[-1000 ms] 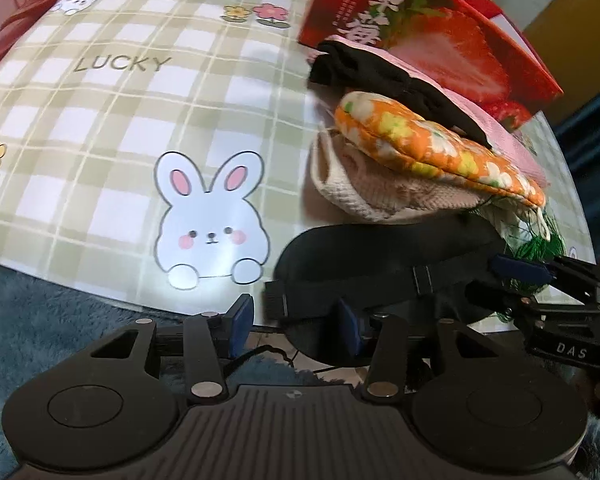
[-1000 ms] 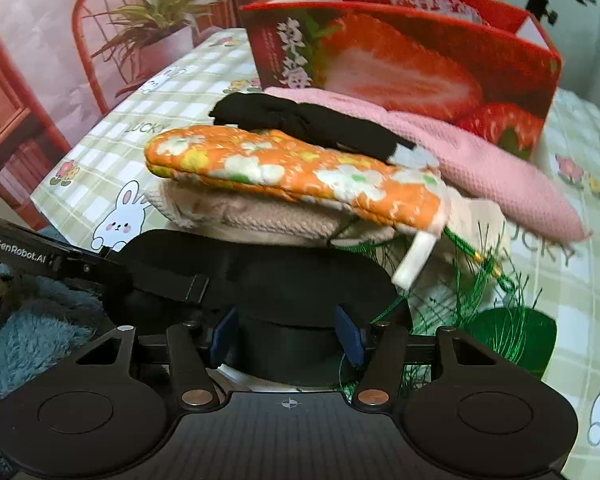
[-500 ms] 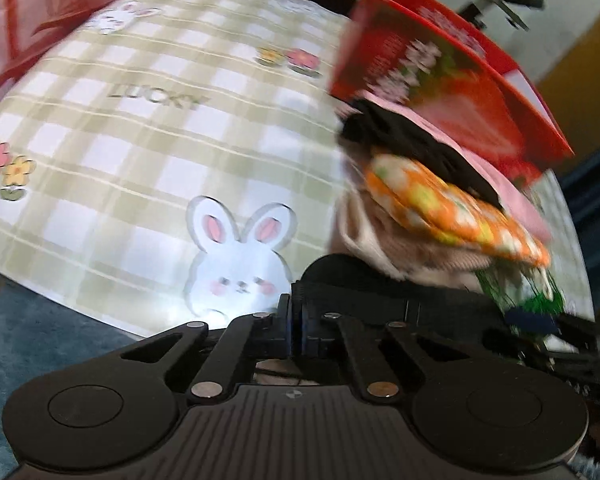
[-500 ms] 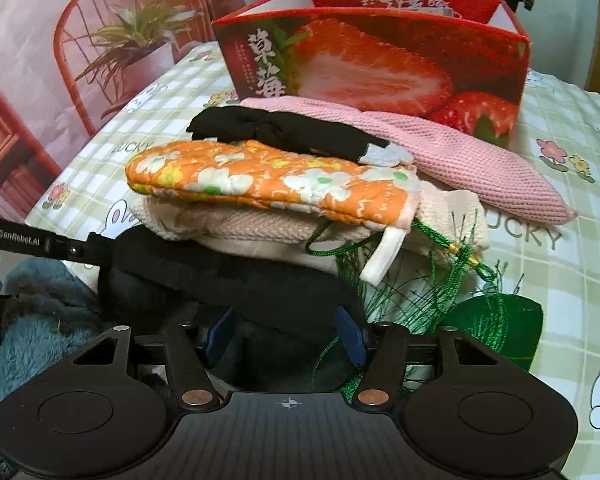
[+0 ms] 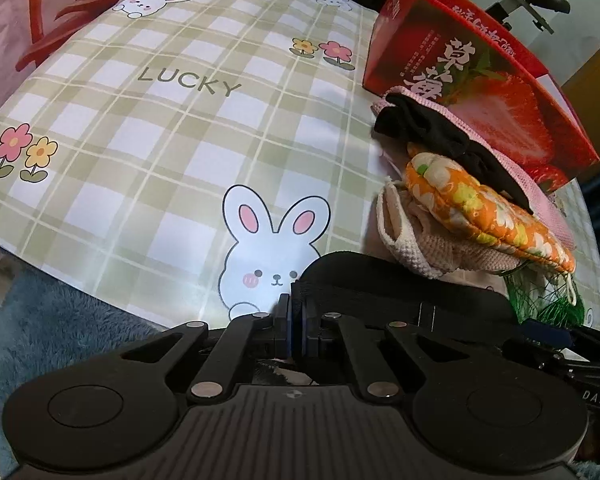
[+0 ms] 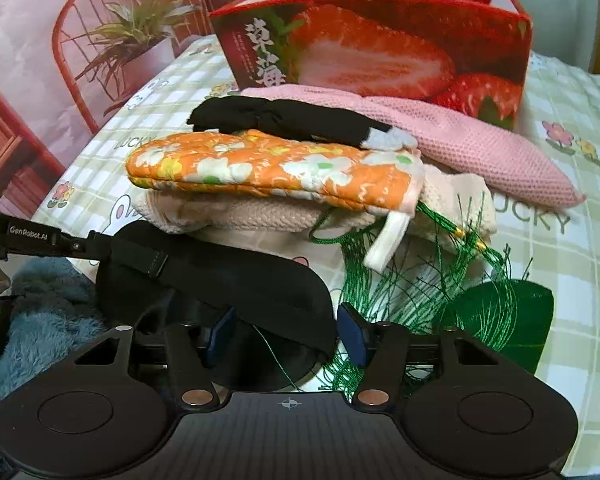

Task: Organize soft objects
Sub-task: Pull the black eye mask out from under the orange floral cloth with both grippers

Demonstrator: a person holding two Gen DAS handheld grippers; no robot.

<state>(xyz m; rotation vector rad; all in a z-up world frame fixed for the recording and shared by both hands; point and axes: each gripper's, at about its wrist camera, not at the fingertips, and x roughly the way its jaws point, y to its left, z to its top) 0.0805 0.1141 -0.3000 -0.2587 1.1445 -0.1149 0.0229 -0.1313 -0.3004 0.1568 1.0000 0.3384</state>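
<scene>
A black eye mask [image 5: 384, 280] lies at the near table edge. My left gripper [image 5: 296, 312] is shut on its strap end. My right gripper [image 6: 286, 334] is open with its jaws on either side of the mask's other end [image 6: 236, 284]. Behind the mask sits a pile: an orange floral mitt [image 6: 268, 168] on a beige knit cloth [image 6: 236, 212], a black sock [image 6: 284, 120] and a pink knit cloth [image 6: 480, 148]. A green mesh bag [image 6: 440, 288] lies to the right. The left gripper arm [image 6: 32, 236] shows in the right wrist view.
A red strawberry box [image 6: 376, 44] stands open behind the pile, also in the left wrist view [image 5: 480, 76]. The checked rabbit tablecloth [image 5: 160, 128] covers the table. A blue fluffy rug [image 5: 60, 336] lies below the near edge.
My left gripper has shut on the eye mask's strap end. The right gripper stays open around the other end, and the mask has lifted a little.
</scene>
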